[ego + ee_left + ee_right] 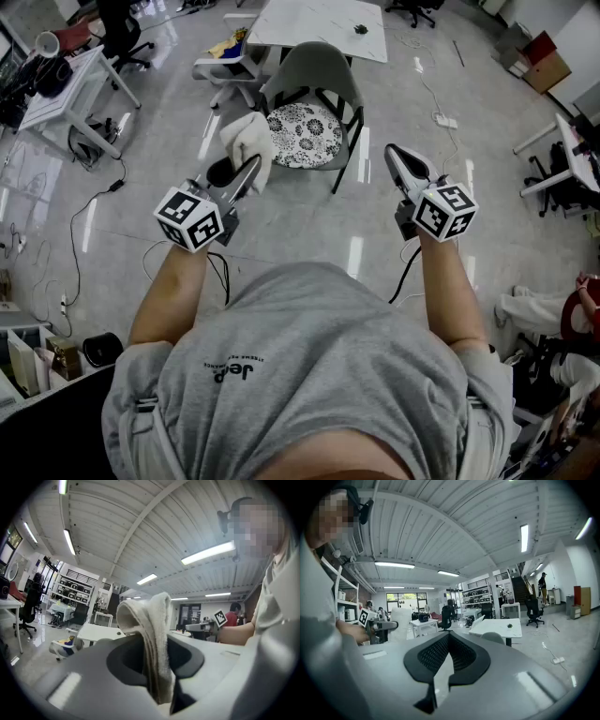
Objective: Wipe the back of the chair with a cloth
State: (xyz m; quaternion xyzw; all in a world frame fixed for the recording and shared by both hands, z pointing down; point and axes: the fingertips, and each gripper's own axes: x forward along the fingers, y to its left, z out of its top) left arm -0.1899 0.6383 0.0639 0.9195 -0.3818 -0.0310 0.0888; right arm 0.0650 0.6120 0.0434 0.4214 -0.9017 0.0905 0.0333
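Observation:
A grey chair (315, 62) with a patterned seat cushion (305, 134) stands on the floor ahead of me, its back on the far side. My left gripper (246, 171) is held out in the air short of the chair's near left. It is shut on a folded white cloth (248, 139), which sticks up past the jaws (151, 630). My right gripper (401, 161) is held level with it, to the right of the chair, and is shut with nothing in it (447, 654). Neither gripper touches the chair.
A white table (323, 23) stands just behind the chair, and a low white seat with yellow items (225, 58) is at its left. A desk (66, 89) is far left. Cables and a power strip (445, 120) lie on the floor. A seated person (548, 319) is at right.

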